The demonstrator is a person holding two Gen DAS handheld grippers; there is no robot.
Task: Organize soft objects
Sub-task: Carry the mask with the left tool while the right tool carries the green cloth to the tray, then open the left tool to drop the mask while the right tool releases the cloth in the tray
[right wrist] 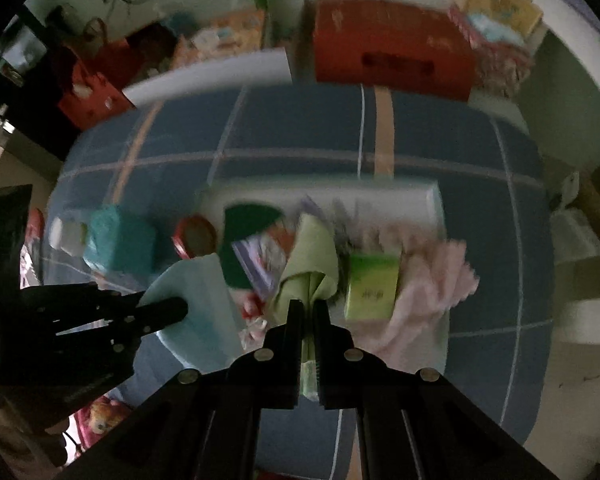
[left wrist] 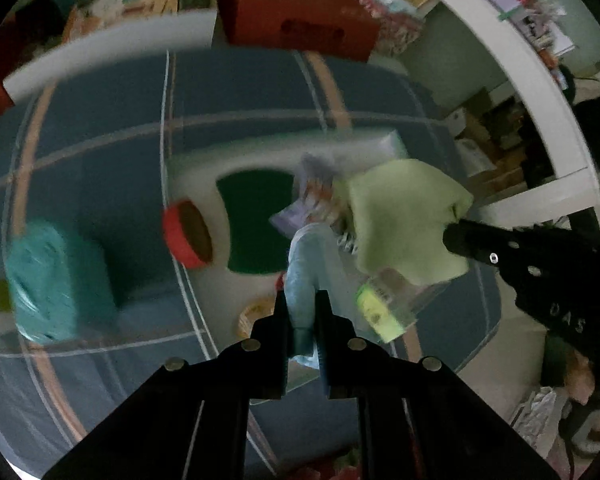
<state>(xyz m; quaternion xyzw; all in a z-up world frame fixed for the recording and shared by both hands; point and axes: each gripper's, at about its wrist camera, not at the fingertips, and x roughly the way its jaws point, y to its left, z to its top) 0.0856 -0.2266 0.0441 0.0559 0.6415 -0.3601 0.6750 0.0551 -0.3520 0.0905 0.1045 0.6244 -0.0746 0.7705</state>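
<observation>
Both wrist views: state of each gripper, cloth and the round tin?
left gripper: shut on light blue cloth, lifted
right gripper: shut on green cloth, lifted
pink cloth: crumpled, lying loose
red round tin: open, tipped on its side

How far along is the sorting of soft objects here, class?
Nothing looks sorted yet. In hand: the left gripper pinches a light blue cloth, the right gripper a light green cloth. Left: the pink cloth, teal bundle and mixed clutter on the white tray.
</observation>
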